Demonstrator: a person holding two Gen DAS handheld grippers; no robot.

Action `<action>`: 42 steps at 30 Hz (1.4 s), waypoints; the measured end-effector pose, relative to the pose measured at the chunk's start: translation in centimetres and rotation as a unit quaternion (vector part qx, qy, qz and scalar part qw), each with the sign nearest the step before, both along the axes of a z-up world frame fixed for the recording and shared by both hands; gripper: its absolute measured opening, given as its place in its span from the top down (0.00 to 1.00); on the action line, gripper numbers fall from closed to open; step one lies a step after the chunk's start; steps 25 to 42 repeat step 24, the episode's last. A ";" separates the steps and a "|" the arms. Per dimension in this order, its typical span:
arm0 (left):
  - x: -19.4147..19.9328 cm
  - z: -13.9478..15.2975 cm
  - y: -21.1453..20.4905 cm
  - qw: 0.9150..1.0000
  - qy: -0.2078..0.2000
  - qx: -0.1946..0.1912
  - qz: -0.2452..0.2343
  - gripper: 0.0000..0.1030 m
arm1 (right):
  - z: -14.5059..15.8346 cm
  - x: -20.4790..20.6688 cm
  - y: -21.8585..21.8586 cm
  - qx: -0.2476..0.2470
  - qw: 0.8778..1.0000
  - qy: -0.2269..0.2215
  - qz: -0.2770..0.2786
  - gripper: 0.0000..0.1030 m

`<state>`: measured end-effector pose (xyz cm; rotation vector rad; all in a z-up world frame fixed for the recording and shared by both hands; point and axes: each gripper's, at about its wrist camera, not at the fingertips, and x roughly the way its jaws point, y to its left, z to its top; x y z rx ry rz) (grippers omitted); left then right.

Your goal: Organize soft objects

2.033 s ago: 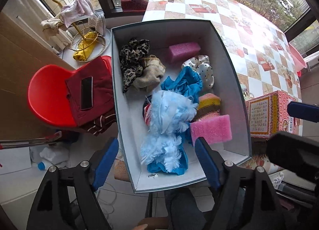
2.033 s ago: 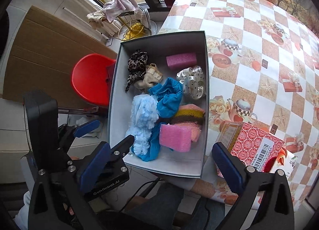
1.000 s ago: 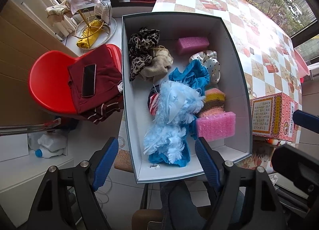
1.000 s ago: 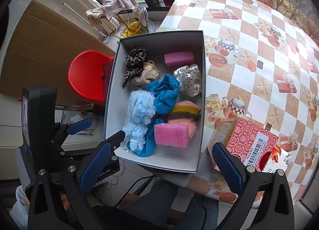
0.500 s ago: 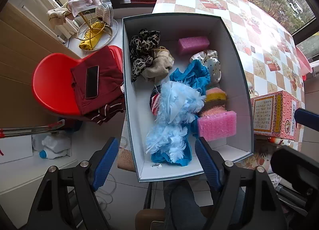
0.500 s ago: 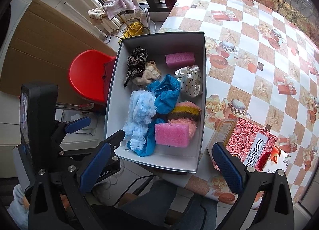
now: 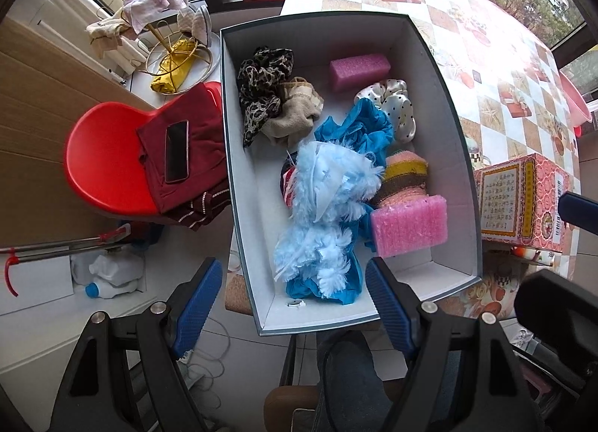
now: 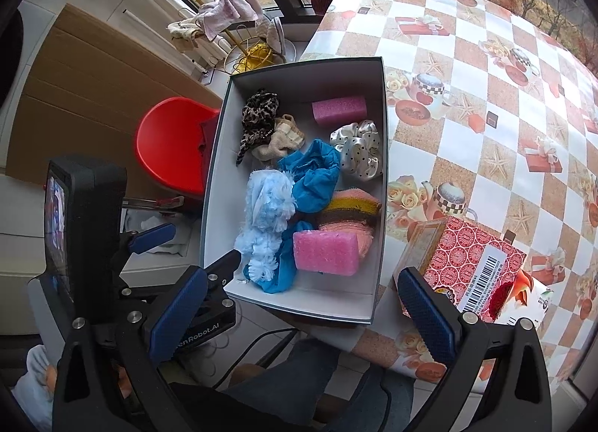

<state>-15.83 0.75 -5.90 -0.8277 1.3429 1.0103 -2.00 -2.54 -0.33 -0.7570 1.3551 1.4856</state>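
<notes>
A grey open box [image 7: 441, 69] [image 8: 381, 125] stands at the table's near corner, filled with soft things: a light blue fluffy piece [image 7: 329, 204] [image 8: 267, 207], blue cloth [image 7: 358, 129] [image 8: 314, 177], two pink sponges [image 7: 409, 224] [image 7: 358, 69] [image 8: 325, 252], a dotted white scrunchie [image 7: 396, 106] [image 8: 358, 149], a leopard cloth [image 7: 261, 91] and a beige sock [image 7: 295, 114]. My left gripper [image 7: 293, 297] is open and empty above the box's near end. My right gripper [image 8: 299, 305] is open and empty, held above the box's near edge.
A red patterned carton [image 7: 519, 204] [image 8: 471, 263] stands on the checked tablecloth [image 8: 486, 95] right of the box. A red chair [image 7: 108, 162] with clothes and a phone [image 7: 176, 151] stands left. A gold rack [image 7: 168, 46] with cloths is behind it.
Both grippers have drawn back and up a little from the box, so it looks slightly smaller. Both stay open and empty. Nothing in the box has moved.
</notes>
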 end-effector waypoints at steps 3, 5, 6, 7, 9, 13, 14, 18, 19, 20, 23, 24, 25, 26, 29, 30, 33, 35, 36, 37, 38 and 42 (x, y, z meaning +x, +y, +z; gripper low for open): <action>0.1 -0.2 -0.2 1.000 0.003 -0.003 -0.002 0.21 | 0.0 0.1 -0.1 0.001 1.000 0.001 0.002 0.00; 0.1 -0.2 -0.2 1.000 0.003 -0.005 -0.002 0.21 | -0.1 0.2 -0.1 0.000 1.000 0.001 0.003 0.00; 0.1 -0.3 -0.2 1.000 0.003 -0.006 -0.001 0.21 | -0.2 0.3 -0.1 -0.001 1.000 0.001 0.003 0.00; 0.0 -0.3 -0.3 1.000 0.003 -0.007 0.001 0.21 | -0.2 0.3 -0.1 -0.002 1.000 0.000 0.003 0.00; -0.1 -0.3 -0.3 1.000 0.002 -0.007 0.006 0.21 | -0.2 0.4 0.0 -0.003 1.000 -0.002 0.005 0.00; -0.3 -0.6 -0.4 1.000 0.002 -0.012 0.014 0.21 | 0.0 0.3 -0.1 -0.001 1.000 -0.005 0.012 0.00; -0.3 -0.7 -0.4 1.000 0.001 -0.013 0.016 0.21 | 0.0 0.3 -0.1 -0.001 1.000 -0.006 0.014 0.00; -0.7 -1.1 -0.5 0.999 -0.007 -0.019 0.029 0.21 | 0.0 0.1 -0.1 -0.001 1.000 -0.008 0.019 0.00; -0.8 -1.1 -0.5 0.999 -0.008 -0.019 0.033 0.21 | 0.0 0.1 -0.1 -0.002 1.000 -0.008 0.020 0.00; -0.9 -1.2 -0.5 0.999 -0.012 -0.019 0.035 0.21 | 0.0 0.1 -0.1 -0.002 1.000 -0.009 0.021 0.00; -1.3 -0.9 -0.7 0.999 -0.028 -0.009 0.039 0.21 | -0.1 0.0 -0.1 -0.004 1.000 -0.010 0.022 0.00; -1.4 -0.8 -0.8 0.999 -0.031 -0.006 0.041 0.21 | -0.1 0.0 -0.1 -0.003 1.000 -0.010 0.022 0.00; -1.4 -0.8 -0.8 0.999 -0.031 -0.006 0.041 0.21 | -0.1 0.0 -0.1 -0.003 1.000 -0.010 0.022 0.00; -1.4 -0.8 -0.8 0.999 -0.031 -0.006 0.041 0.21 | -0.1 0.0 -0.1 -0.003 1.000 -0.010 0.022 0.00; -1.4 -0.8 -0.8 0.999 -0.031 -0.006 0.041 0.21 | -0.1 0.0 -0.1 -0.003 1.000 -0.010 0.022 0.00; -1.4 -0.8 -0.8 0.999 -0.031 -0.006 0.041 0.21 | -0.1 0.0 -0.1 -0.003 1.000 -0.010 0.022 0.00; -1.4 -0.8 -0.8 0.999 -0.031 -0.006 0.041 0.21 | -0.1 0.0 -0.1 -0.003 1.000 -0.010 0.022 0.00; -1.4 -0.8 -0.8 0.999 -0.031 -0.006 0.041 0.21 | -0.1 0.0 -0.1 -0.003 1.000 -0.010 0.022 0.00; -1.4 -0.8 -0.8 0.999 -0.031 -0.006 0.041 0.21 | -0.1 0.0 -0.1 -0.003 1.000 -0.010 0.022 0.00; -1.4 -0.8 -0.8 0.999 -0.031 -0.006 0.041 0.21 | -0.1 0.0 -0.1 -0.003 1.000 -0.010 0.022 0.00; -1.4 -0.8 -0.8 0.999 -0.031 -0.006 0.041 0.21 | -0.1 0.0 -0.1 -0.003 1.000 -0.010 0.022 0.00; -1.4 -0.8 -0.8 0.999 -0.031 -0.006 0.041 0.21 | -0.1 0.0 -0.1 -0.003 1.000 -0.010 0.022 0.00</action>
